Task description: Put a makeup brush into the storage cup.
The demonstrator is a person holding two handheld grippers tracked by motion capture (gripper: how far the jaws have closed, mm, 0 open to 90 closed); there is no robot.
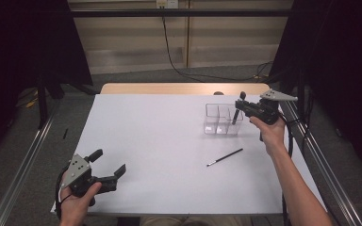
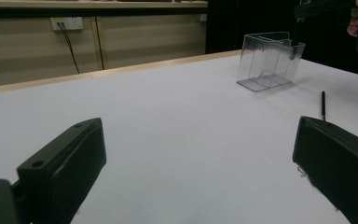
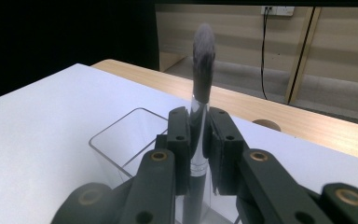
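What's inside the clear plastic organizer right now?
The lower handle of a makeup brush, clamped by the right tongs, dips into the clear organizer's end compartment. The others look empty; the handle's tip is hidden.

2 brushes (image 1: 238, 109) (image 1: 224, 157), 1 clear 3-compartment organizer (image 1: 217, 123), 2 tongs (image 1: 108, 166) (image 1: 239, 106)

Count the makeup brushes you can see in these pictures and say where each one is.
2. One brush stands upright, clamped in the right tool over the clear organiser. A thin brush lies on the white table, nearer the person.
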